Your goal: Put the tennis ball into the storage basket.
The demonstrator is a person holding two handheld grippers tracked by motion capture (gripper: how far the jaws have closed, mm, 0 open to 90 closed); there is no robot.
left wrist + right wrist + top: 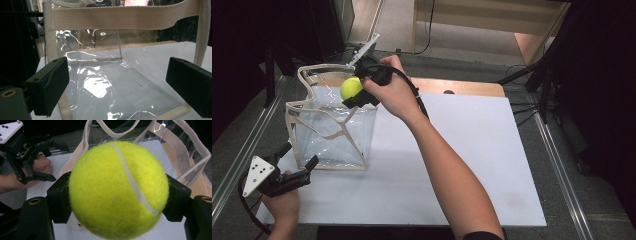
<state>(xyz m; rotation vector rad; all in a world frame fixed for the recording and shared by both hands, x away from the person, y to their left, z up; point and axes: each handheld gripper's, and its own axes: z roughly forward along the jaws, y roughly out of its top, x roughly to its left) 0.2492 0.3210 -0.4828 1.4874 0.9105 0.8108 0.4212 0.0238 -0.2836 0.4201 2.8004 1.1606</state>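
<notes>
A: One tennis ball (117, 188), bright yellow-green, and it's clamped between the two jaws of the right claw (358, 91). A pad presses on each side of it.

B: Where's that ball sitting right now?

A: Up in the air, over the open top of the bag (332, 132), toward the far rim. Not inside yet. In the right claw's own view the ball is seen with the bag's mouth behind it.

B: Just the one bag?

A: One bag, clear plastic with cream cloth trim and two cream straps (117, 17). It stands upright on the white tabletop (472, 165), near the left edge. I can see nothing inside it.

B: And the other hand?

A: The left claw (301, 160) is low at the near left corner of the bag, jaws spread wide apart, grasping nothing. Its own view looks straight at the bag's clear wall, a strap running across the top, a black jaw on each side of it. Whether a jaw tip touches the bag, I can't tell.

B: So the count?

A: One ball, one bag, two claws, two hands. One claw clenched on the ball, one released.
</notes>
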